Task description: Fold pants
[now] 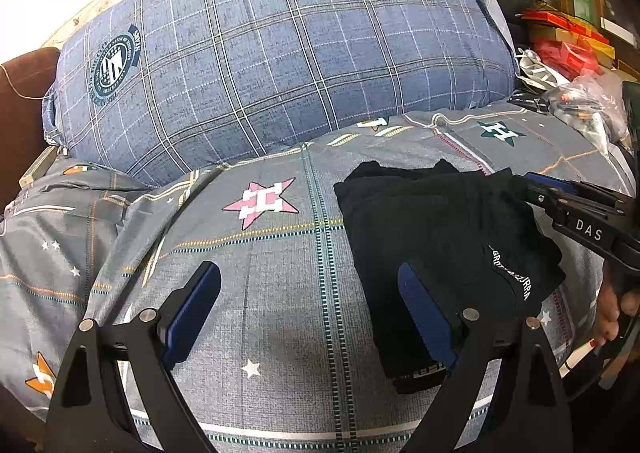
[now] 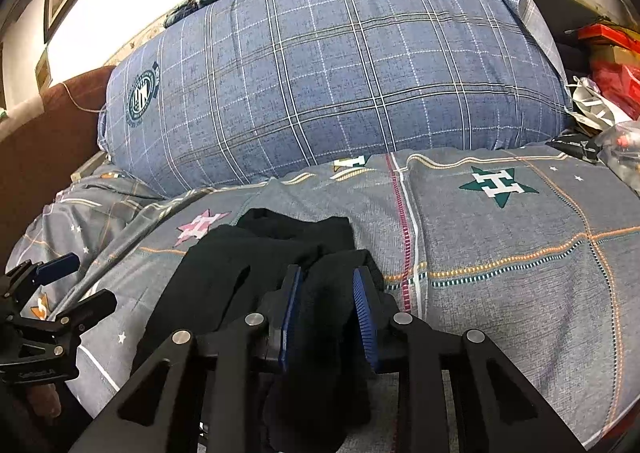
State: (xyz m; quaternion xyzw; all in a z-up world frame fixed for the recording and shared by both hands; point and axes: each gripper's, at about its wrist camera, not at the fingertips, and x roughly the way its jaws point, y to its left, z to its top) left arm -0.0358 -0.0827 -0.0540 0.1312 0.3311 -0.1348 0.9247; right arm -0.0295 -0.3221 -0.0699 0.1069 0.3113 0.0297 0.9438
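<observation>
Right now the black pants [image 2: 256, 265] lie bunched on the grey bedspread [image 2: 500, 253], near the plaid pillow [image 2: 340, 73]; right hand-held gripper [image 2: 326, 317] clenches their fabric; left hand-held gripper [image 1: 308, 309] gapes released beside them.

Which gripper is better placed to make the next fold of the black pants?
Probably the right gripper: it is shut on a bunch of the pants and could carry it over. The left gripper is open, holding nothing, with one finger over the pants' near edge.
</observation>
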